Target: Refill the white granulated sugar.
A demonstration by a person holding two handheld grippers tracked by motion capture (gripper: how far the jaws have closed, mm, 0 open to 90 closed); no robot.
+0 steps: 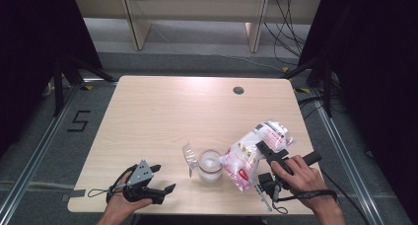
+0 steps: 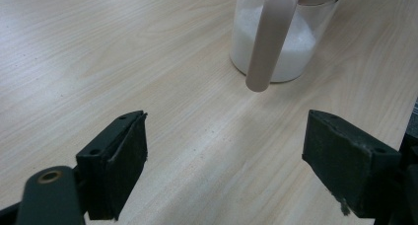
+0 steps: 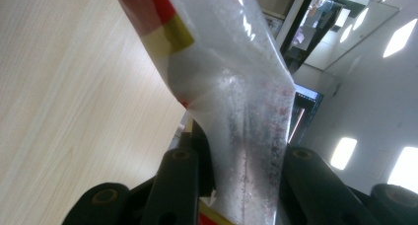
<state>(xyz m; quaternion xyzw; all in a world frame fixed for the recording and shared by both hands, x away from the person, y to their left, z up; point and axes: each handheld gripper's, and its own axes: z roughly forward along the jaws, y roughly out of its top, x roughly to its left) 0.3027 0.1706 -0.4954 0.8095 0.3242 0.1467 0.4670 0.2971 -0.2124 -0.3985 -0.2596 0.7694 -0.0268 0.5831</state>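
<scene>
From above, the right hand-held gripper tips the bag over the jar near the bench's front edge. Left hand-held gripper: jaws wide apart, jar ahead. Right gripper view: jaws clamped on the bag.

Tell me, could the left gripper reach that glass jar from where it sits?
Probably yes. The left gripper rests open on the table, and only bare wood lies between it and the jar. The bag held by the right gripper tilts over the jar's far side.
</scene>
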